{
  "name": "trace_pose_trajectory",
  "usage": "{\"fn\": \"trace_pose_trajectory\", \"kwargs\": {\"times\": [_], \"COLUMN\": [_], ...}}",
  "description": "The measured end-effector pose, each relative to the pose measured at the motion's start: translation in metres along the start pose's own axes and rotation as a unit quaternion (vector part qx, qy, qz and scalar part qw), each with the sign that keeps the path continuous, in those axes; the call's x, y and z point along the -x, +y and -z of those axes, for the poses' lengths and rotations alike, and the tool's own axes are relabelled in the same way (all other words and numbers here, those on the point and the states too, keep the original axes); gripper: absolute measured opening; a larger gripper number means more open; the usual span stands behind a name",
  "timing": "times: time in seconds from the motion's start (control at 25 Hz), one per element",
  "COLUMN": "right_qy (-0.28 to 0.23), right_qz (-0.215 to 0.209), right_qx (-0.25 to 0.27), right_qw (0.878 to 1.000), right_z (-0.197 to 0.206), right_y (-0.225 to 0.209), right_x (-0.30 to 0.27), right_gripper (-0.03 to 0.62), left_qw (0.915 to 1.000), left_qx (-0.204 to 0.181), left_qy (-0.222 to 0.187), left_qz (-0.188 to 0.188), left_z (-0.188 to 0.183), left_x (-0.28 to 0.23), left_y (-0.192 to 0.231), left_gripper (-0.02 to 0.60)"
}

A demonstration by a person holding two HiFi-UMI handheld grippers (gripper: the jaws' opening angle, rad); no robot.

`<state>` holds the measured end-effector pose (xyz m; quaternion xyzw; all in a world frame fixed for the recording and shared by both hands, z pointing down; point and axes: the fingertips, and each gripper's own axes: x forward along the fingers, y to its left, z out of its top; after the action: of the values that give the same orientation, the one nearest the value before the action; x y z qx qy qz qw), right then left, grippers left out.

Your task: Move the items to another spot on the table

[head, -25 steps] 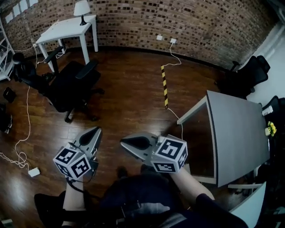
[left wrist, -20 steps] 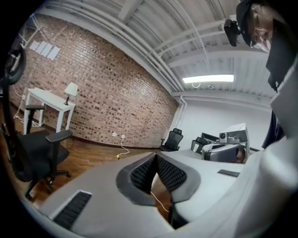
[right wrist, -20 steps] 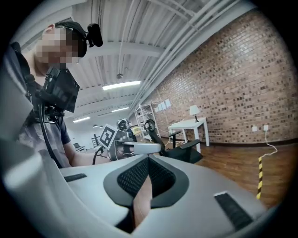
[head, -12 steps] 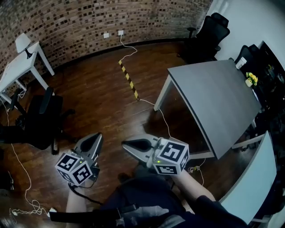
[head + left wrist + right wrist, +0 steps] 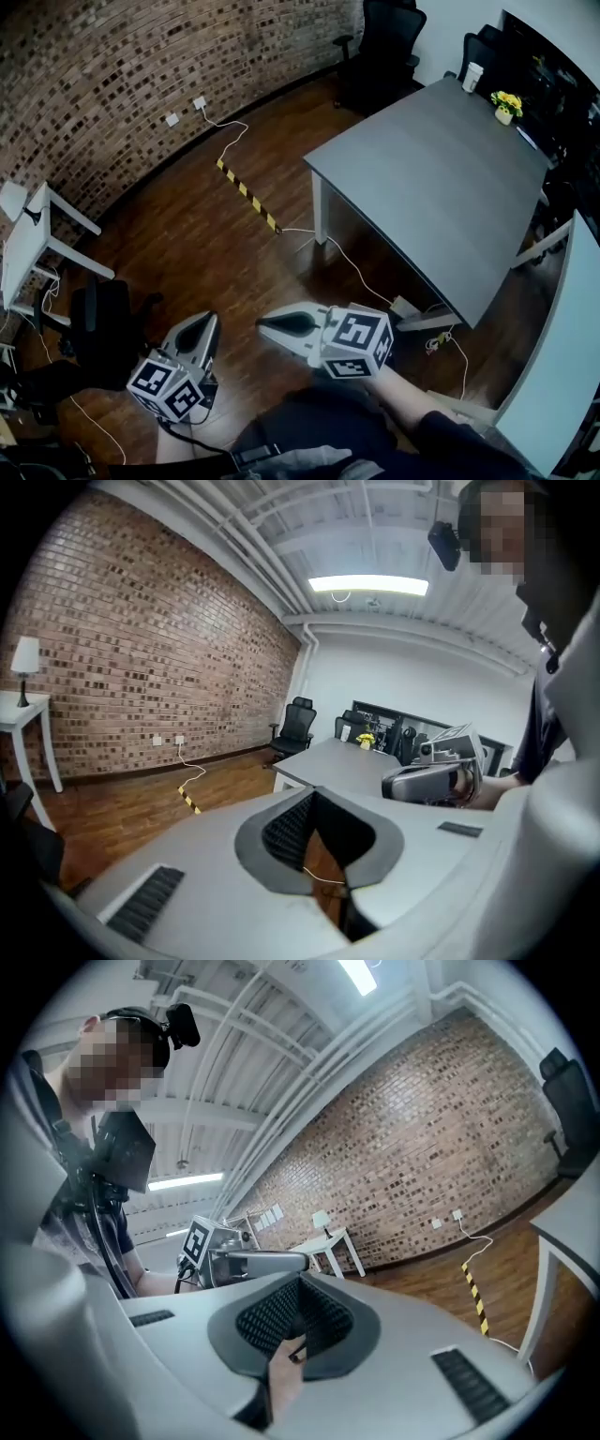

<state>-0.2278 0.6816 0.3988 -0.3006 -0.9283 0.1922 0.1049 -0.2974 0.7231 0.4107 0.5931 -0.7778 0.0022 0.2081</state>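
Standing on wooden floor, grey table.

- The head view has swung round: the grey tabletop, a second ago cut off at the right edge, now lies whole across the upper right.
- The pot of yellow flowers and the white cup at its far end have gone from the right edge to the top right.
- The striped floor tape has slid from the middle to the left of the tabletop and now runs slantwise.
- The white side table has dropped from the top left to the left edge.
- The black office chair has moved to the lower left.
- The left tool and right tool sit a little lower in the frame.
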Motion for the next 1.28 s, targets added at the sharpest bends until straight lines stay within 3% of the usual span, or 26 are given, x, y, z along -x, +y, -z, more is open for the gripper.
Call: {"fn": "trace_pose_trajectory", "kwargs": {"times": [0.32, 0.52, 0.68, 0.84, 1.0, 1.28], "right_qy": [-0.040, -0.073, -0.098, -0.117, -0.127, -0.132], "right_qz": [0.042, 0.100, 0.148, 0.176, 0.204, 0.274], "right_qx": [-0.018, -0.024, -0.037, -0.039, -0.039, -0.034], "right_qw": [0.998, 0.992, 0.983, 0.977, 0.970, 0.952], "right_z": [-0.023, -0.038, -0.043, -0.043, -0.036, -0.046], "right_y": [-0.065, -0.107, -0.123, -0.129, -0.131, -0.152], "right_x": [0.066, 0.125, 0.161, 0.189, 0.209, 0.223], "right_gripper": [-0.020, -0.020, -0.020, -0.020, -0.020, -0.020], "left_qw": [0.9973, 0.9918, 0.9813, 0.9737, 0.9610, 0.9394], "left_qx": [-0.034, -0.064, -0.097, -0.113, -0.135, -0.149], "left_qy": [0.040, 0.051, 0.078, 0.088, 0.099, 0.089], "left_qz": [0.052, 0.099, 0.147, 0.176, 0.220, 0.296], "left_z": [-0.022, -0.038, -0.044, -0.046, -0.041, -0.054], "left_x": [-0.087, -0.145, -0.180, -0.205, -0.229, -0.273], "left_y": [-0.037, -0.072, -0.099, -0.124, -0.146, -0.161], "left_gripper": [0.006, 0.006, 0.006, 0.006, 0.006, 0.006]}}
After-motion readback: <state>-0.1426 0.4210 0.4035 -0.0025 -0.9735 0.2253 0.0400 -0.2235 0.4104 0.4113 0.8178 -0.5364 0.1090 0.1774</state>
